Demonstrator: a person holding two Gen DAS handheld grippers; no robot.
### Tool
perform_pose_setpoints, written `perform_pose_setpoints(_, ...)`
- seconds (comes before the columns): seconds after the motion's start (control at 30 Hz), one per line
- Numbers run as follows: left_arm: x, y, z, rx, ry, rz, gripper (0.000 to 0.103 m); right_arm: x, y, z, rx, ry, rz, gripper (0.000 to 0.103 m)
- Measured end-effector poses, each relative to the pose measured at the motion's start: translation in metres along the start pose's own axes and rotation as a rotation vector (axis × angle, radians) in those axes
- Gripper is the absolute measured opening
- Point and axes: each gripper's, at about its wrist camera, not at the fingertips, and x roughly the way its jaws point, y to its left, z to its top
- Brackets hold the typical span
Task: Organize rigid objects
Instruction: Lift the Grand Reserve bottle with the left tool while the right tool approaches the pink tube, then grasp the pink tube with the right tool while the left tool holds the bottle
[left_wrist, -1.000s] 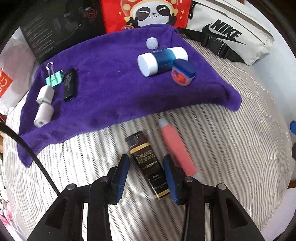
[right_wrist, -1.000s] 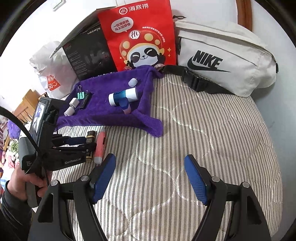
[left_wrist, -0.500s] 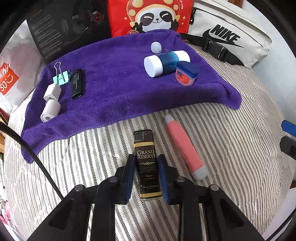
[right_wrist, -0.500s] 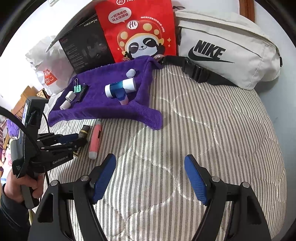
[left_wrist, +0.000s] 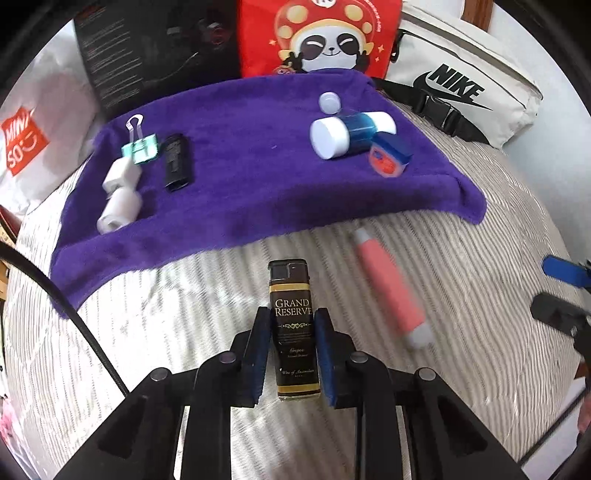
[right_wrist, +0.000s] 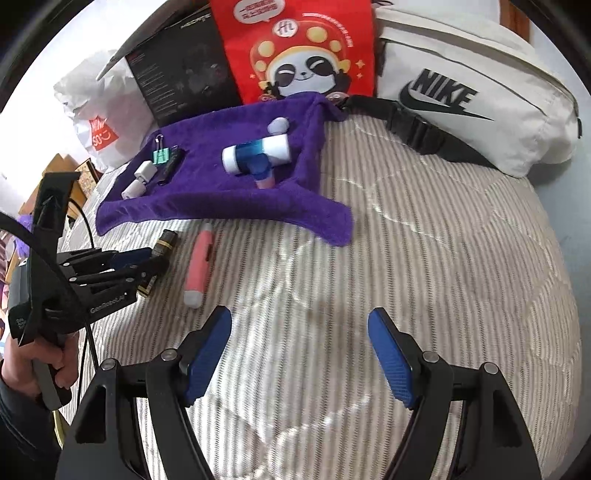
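My left gripper (left_wrist: 291, 325) is shut on a dark brown lighter (left_wrist: 291, 295) lettered "Grand Reserve", both blue pads pressing its sides just above the striped quilt. In the right wrist view the same left gripper (right_wrist: 147, 264) holds the lighter (right_wrist: 166, 240) at the left. A pink tube (left_wrist: 391, 288) lies on the quilt to its right, also the pink tube (right_wrist: 199, 266) ahead of my right gripper (right_wrist: 299, 343), which stands open over bare quilt. On the purple cloth (left_wrist: 240, 177) rest a teal binder clip (left_wrist: 142, 149), a black stick (left_wrist: 177, 162), two white pieces (left_wrist: 120, 199), a blue-and-white bottle (left_wrist: 351, 133) and a small blue-lidded jar (left_wrist: 389, 158).
A red panda bag (left_wrist: 321, 37), a black box (left_wrist: 155, 48) and a white Nike pouch (right_wrist: 465, 92) line the back edge of the bed. A white shopping bag (left_wrist: 26, 140) sits at far left. A hand (right_wrist: 55, 365) grips the left tool's handle.
The left jaws closed onto the lighter, which now looks lifted slightly off the quilt. My right gripper sank a little toward the bed, still open.
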Motion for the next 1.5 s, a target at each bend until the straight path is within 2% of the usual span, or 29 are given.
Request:
perform_pose_setpoints(0.3,-0.019,0.059,-0.028,-0.09,-0.011,0.045,0.023,0.029,0.048,0.006,-0.072,0.016,0.043,0.075)
perform_pose_setpoints(0.5,-0.023,0.083,-0.043,-0.115,-0.002,0.083,0.023,0.056,0.076,0.01,-0.101,0.035,0.059,0.073)
perform_pose_setpoints(0.63,-0.024,0.092,-0.046,-0.138,-0.011,0.056,0.023,0.071,0.085,0.016,-0.103,0.025,0.034,0.07)
perform_pose_setpoints(0.77,-0.025,0.092,-0.048,-0.137,-0.015,0.05,0.023,0.079,0.087,0.022,-0.087,0.002,0.014,0.058)
perform_pose_setpoints(0.83,-0.027,0.095,-0.05,-0.151,-0.018,0.041,0.023,0.081,0.088,0.024,-0.093,-0.015,-0.016,0.044)
perform_pose_setpoints(0.97,-0.028,0.096,-0.051,-0.163,-0.027,0.029,0.023,0.083,0.092,0.025,-0.13,-0.028,-0.066,0.04)
perform_pose_setpoints(1.1,-0.029,0.095,-0.053,-0.16,-0.035,0.037,0.023,0.083,0.097,0.024,-0.183,-0.027,-0.069,0.021)
perform_pose_setpoints(1.23,-0.03,0.095,-0.055,-0.165,-0.042,0.038,0.023,0.08,0.093,0.022,-0.192,0.003,-0.06,0.021)
perform_pose_setpoints(1.5,-0.031,0.092,-0.055,-0.165,-0.044,0.056,0.023,0.077,0.097,0.017,-0.207,-0.004,-0.09,0.021)
